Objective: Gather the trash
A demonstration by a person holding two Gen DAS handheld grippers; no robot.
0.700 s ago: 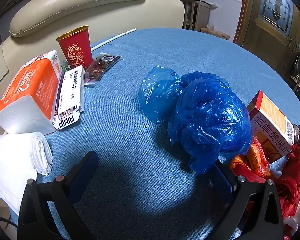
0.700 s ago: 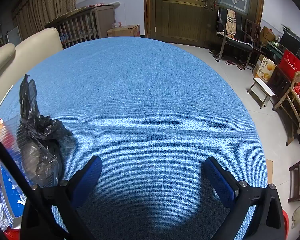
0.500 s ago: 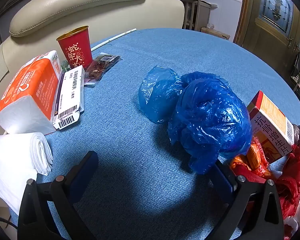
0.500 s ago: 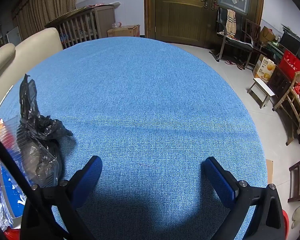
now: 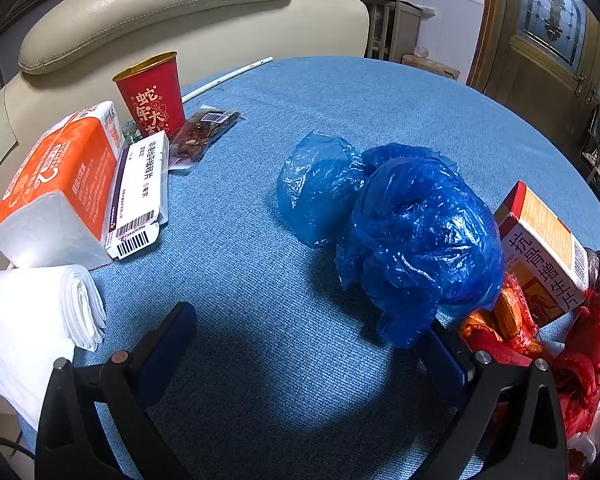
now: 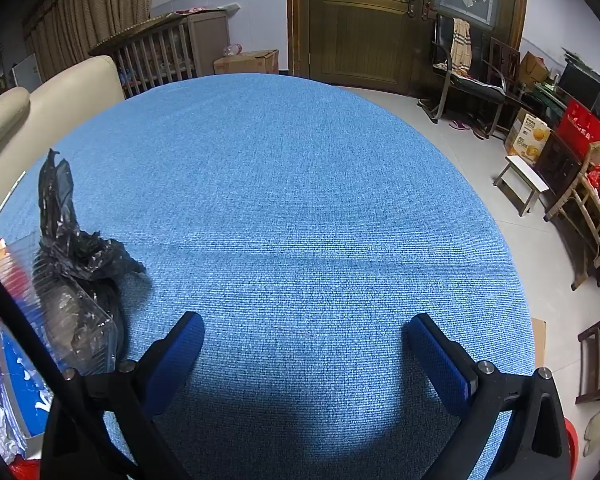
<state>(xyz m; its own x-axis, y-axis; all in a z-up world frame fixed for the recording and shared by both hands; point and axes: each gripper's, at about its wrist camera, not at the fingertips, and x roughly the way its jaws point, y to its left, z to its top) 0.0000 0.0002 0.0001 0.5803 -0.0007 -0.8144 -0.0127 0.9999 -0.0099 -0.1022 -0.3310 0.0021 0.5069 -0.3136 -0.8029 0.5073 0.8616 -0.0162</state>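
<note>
On the round blue table (image 5: pixel 380 92) lies a crumpled blue plastic bag (image 5: pixel 404 232), just ahead and to the right of my left gripper (image 5: pixel 308 332), which stands open and empty. Further left I see a red paper cup (image 5: pixel 152 96), a snack wrapper (image 5: pixel 198 140), a white medicine box (image 5: pixel 140 196), an orange tissue pack (image 5: pixel 56 188) and folded white napkins (image 5: pixel 36 320). A red and yellow carton (image 5: pixel 540 248) and red wrappers (image 5: pixel 512 332) sit at the right. In the right wrist view my right gripper (image 6: pixel 304 336) is open over bare cloth, with a black plastic bag (image 6: pixel 68 236) and a clear plastic tray (image 6: pixel 68 312) to its left.
A beige sofa (image 5: pixel 160 16) stands behind the table's left side. A wooden door (image 6: pixel 364 24), a chair (image 6: pixel 464 76), stools and boxes (image 6: pixel 528 136) line the floor at the far right. The table's edge (image 6: pixel 512 264) curves close on the right.
</note>
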